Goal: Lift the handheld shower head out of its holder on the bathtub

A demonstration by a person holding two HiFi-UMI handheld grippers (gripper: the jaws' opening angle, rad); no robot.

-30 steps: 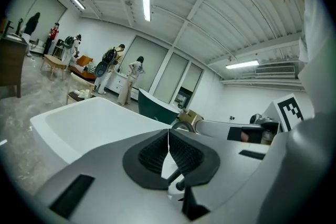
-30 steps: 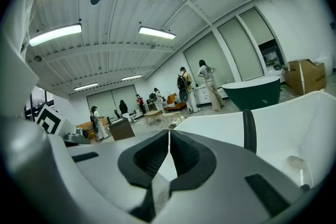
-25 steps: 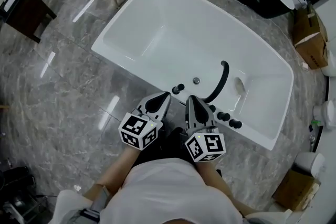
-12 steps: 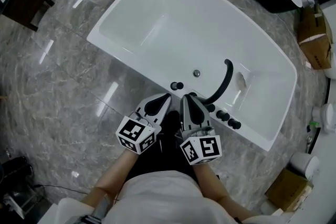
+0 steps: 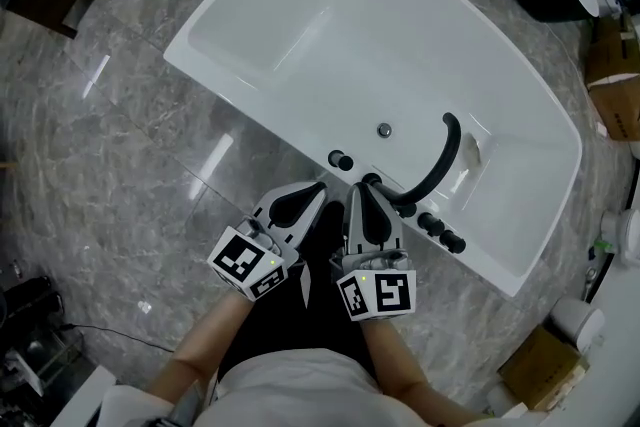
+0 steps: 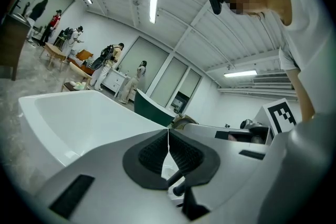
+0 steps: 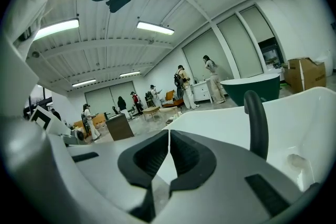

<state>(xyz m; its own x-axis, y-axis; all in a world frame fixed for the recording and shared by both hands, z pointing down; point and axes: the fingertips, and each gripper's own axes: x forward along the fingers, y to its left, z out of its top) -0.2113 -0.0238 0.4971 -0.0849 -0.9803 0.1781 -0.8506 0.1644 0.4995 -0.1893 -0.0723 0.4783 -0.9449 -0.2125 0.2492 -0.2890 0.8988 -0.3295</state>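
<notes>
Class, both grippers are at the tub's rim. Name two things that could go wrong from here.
1. The left gripper and right gripper are both shut; pushed on like this, they could knock the shower head rather than grip it.
2. Black knobs crowd its base, so the right gripper may bump one.

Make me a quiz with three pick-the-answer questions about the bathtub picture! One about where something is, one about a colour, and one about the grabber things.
1. Where does the black curved pipe stand?
A) on the bathtub's rim
B) on the floor
C) on a chair

2. What colour is the bathtub?
A) red
B) white
C) yellow

3. How are the fingers of the right gripper?
A) wide open
B) holding a knob
C) shut, nothing between

Answers:
1 A, it rises from the near rim.
2 B, its whole shell is white.
3 C, the fingers meet with only air at the tips.
</notes>
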